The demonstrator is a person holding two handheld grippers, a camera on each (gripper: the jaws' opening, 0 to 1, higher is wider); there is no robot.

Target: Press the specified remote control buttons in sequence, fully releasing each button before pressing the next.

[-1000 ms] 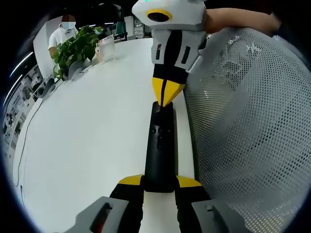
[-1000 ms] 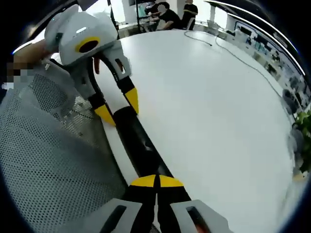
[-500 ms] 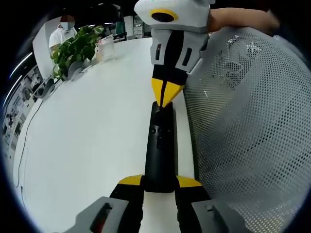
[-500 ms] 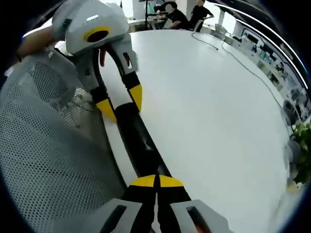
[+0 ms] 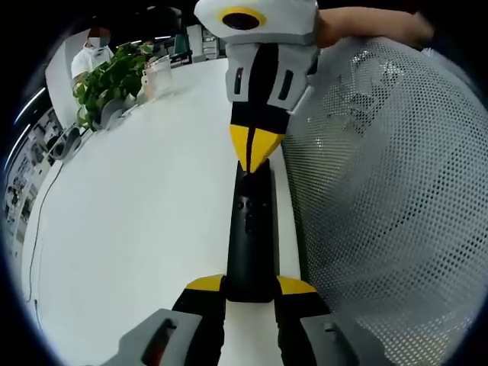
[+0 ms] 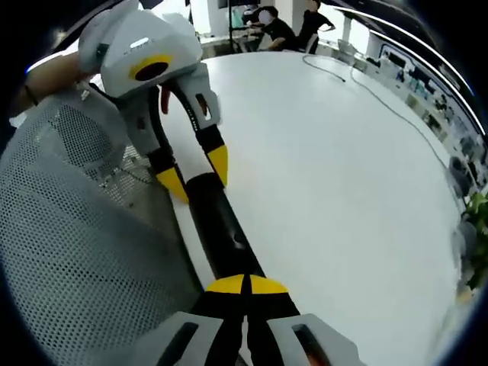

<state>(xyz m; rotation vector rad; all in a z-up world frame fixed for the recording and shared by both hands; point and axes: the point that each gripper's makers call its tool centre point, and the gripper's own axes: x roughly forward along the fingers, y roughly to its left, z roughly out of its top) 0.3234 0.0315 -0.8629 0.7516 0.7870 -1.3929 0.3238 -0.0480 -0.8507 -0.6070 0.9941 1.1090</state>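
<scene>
One white table, one mesh fabric at right, one potted plant upper left. One black remote control at center, clamped by left gripper; right gripper clenched, tips on its far end, buttons indistinct.

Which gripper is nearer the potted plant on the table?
Right. The right gripper, jaws shut, sits at the remote's far end, toward the potted plant; the left gripper clamps its near end.

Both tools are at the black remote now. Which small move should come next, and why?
Probably lift the right tool slightly off the remote to release the button. Its shut yellow tips sit at the remote's far end, while the left tool clamps the other end above the white table.
</scene>
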